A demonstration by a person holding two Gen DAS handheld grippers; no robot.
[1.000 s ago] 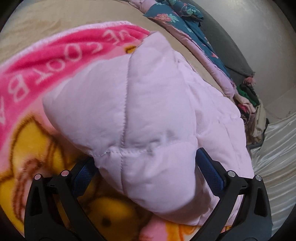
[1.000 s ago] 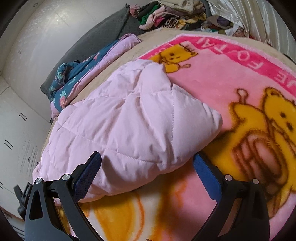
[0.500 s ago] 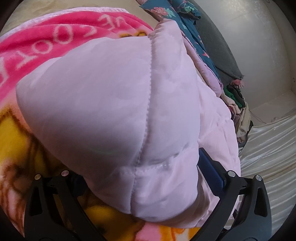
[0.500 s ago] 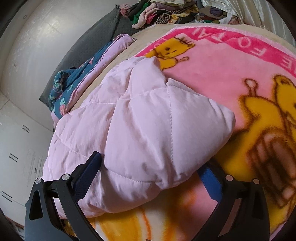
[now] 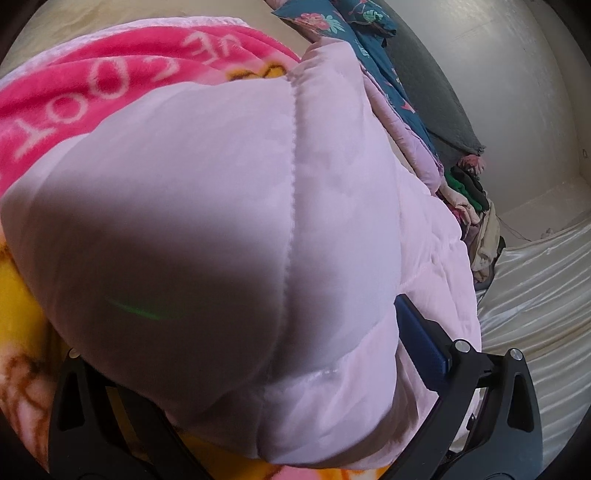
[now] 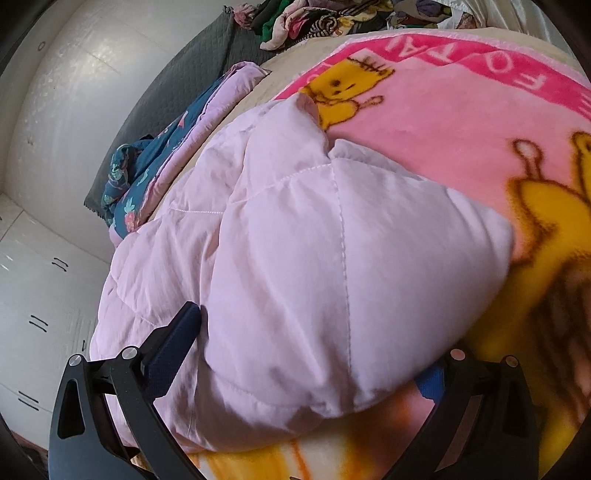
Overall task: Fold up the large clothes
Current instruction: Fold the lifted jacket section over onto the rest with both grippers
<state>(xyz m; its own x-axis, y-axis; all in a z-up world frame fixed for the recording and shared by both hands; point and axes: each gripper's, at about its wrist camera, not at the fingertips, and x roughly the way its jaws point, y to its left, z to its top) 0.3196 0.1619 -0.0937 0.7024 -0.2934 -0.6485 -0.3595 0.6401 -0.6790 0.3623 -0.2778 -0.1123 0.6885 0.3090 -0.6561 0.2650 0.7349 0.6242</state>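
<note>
The pale pink quilted jacket (image 5: 229, 229) swells right up to the left lens and hides nearly everything: the left finger of the left claw (image 5: 236, 417) is buried under the padding, only its black frame showing, and a dark shadow with a green glint lies across the fabric. The blue pad (image 5: 421, 347) on the right finger shows beside the bulge. Jaws spread wide, the jacket's puffy corner bulging between them; whether the pads actually press the cloth, I cannot tell.

Over to the right wrist view: the right claw (image 6: 310, 354) is also spread wide, straddling another padded corner of the jacket (image 6: 295, 258). Its left pad (image 6: 177, 343) touches the fabric; its right pad is mostly covered, just a blue sliver peeking out.

The jacket lies bunched on the pink and yellow bear blanket (image 6: 461, 122) spread over the bed. Beyond it sit a folded floral quilt (image 6: 147, 177), a grey mat (image 6: 184, 85) and a heap of mixed clothes (image 6: 314, 18), partly cut off at the frame's top.

Compared with a second ago, the jacket fills far more of both views, and the left claw's left pad has vanished beneath it.
</note>
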